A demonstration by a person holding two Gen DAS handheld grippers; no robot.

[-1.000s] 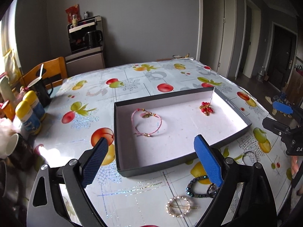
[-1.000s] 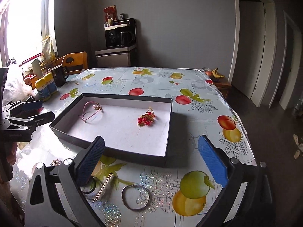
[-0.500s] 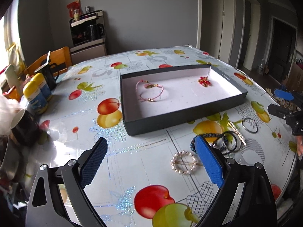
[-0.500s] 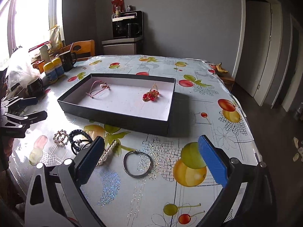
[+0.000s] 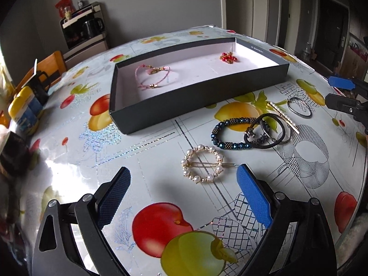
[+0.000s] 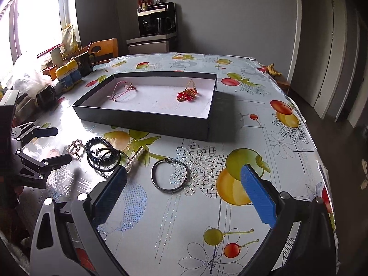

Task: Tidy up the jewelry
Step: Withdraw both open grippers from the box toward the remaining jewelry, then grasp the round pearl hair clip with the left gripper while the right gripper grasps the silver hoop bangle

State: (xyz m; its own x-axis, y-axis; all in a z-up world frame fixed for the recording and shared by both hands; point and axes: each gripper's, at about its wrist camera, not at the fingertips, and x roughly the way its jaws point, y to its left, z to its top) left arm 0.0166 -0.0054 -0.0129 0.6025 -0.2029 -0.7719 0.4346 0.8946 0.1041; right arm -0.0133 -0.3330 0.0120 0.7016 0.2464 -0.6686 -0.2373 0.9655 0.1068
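A dark box with a white floor holds a pink cord bracelet and a red bead piece. On the table in front lie a pearl ring clip, a blue bead bracelet, black hair ties, a pearl bar clip and a metal bangle. My left gripper is open and empty just before the pearl ring clip. My right gripper is open and empty, near the bangle. The box also shows in the right wrist view.
Yellow-capped bottles and a dark mug stand at the table's left edge, with a wooden chair behind. A coffee machine on a cabinet stands by the far wall. Bananas lie at the far right corner.
Both grippers have pulled back from the box toward the table's near edge and dropped lower. The loose jewelry now lies in front of them. Both stay open.
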